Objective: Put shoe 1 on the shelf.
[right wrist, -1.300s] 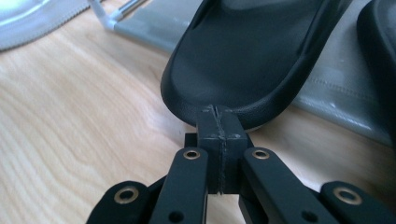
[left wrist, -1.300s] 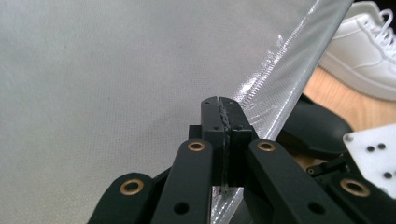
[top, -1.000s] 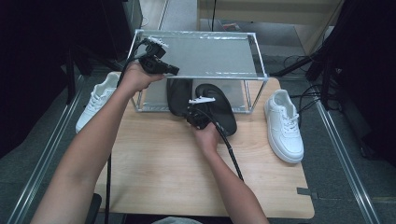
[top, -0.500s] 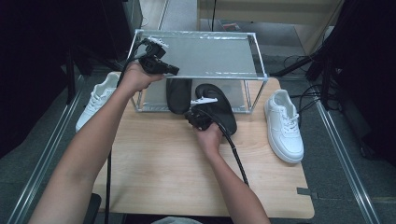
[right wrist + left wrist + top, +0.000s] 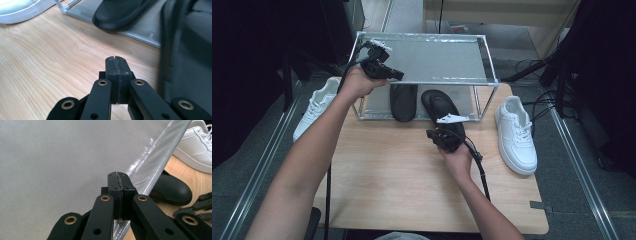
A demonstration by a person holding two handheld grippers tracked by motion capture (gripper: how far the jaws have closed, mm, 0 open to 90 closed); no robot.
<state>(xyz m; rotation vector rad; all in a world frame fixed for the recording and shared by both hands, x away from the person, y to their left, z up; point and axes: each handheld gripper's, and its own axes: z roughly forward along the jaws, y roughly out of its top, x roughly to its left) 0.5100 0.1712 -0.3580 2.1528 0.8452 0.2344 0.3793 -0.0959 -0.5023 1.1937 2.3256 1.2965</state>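
On a pale wooden table [image 5: 402, 185] over grey floor, both the left gripper [image 5: 117, 176] and right gripper [image 5: 116, 60] have jaws pressed together, empty.

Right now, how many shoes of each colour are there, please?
White shoes: 2, one left of the rack, one right of it.
Black shoes: 2, one on the rack's lower shelf, one sticking out by the right hand-held gripper.
Total: 4

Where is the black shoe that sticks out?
In the high view, the black shoe lies mid-table, toe under the shoe rack and heel poking out front, beside the other black shoe, just ahead of the right gripper.
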